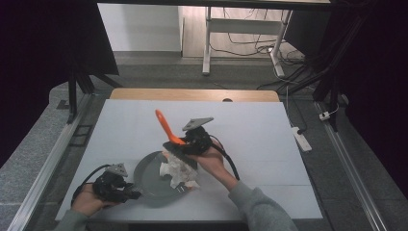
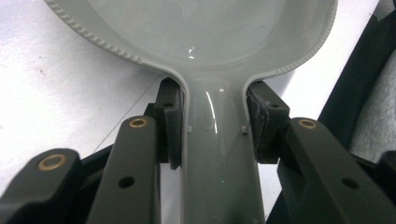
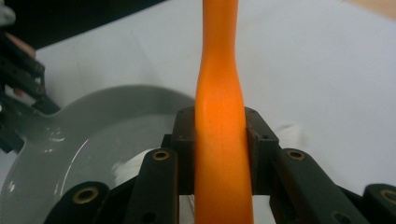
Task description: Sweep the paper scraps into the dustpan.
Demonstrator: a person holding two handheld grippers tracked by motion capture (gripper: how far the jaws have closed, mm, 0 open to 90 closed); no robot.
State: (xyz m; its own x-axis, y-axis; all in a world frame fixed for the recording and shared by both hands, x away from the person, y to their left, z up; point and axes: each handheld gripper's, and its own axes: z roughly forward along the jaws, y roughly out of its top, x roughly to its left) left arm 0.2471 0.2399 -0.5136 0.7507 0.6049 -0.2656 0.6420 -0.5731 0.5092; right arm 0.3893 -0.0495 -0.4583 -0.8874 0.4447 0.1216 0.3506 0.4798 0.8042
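Sweeping crumpled paper off a grey pan with an orange-handled brush.

From above: grey pan (image 1: 153, 179) near table's front edge; left gripper (image 1: 126, 193) at its left, right gripper (image 1: 185, 144) over white paper (image 1: 179, 174) at its right rim. Left gripper view: clamped on pan handle (image 2: 218, 154). Right gripper view: clenched around orange brush (image 3: 219, 140). Next, probably: pushing the paper across, pan kept steady.

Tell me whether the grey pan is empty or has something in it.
Not empty. The pan holds crumpled white paper at its right side, under the black head of the orange spatula; the rest of its bottom is bare.
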